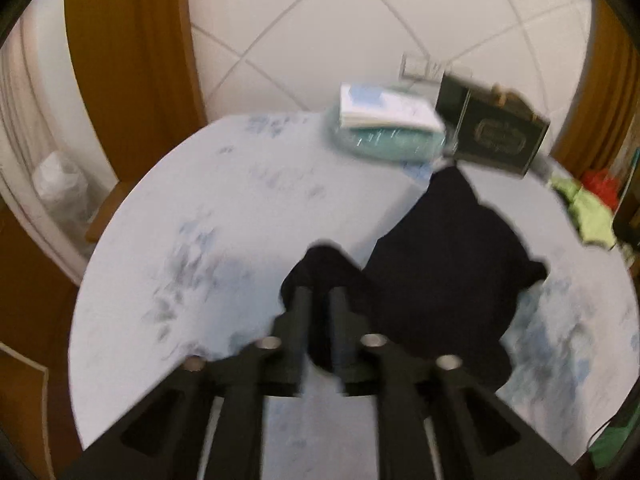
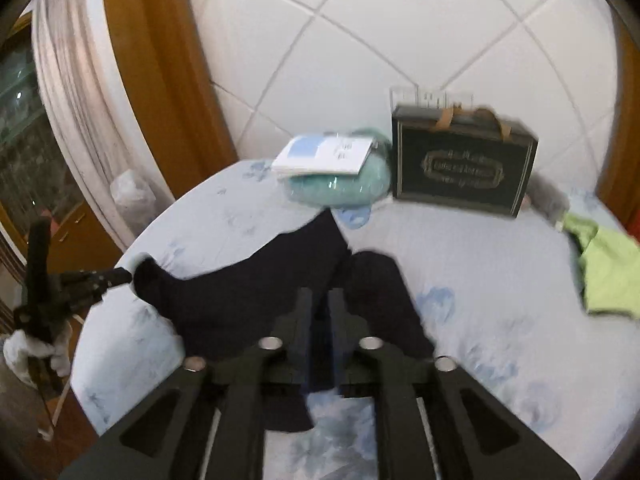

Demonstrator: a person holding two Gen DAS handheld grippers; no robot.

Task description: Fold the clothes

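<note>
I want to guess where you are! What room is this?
Probably a bedroom. A bed with a flowery blue sheet fills the view, a padded white headboard stands behind it, and a dark garment lies on it for folding.

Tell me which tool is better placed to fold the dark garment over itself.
Left, probably: the left tool grips the outer end of the dark garment, free to carry it over the rest; the right tool pinches cloth nearer the middle.

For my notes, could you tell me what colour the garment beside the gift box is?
Lime green garment, clearest in the right wrist view.
</note>
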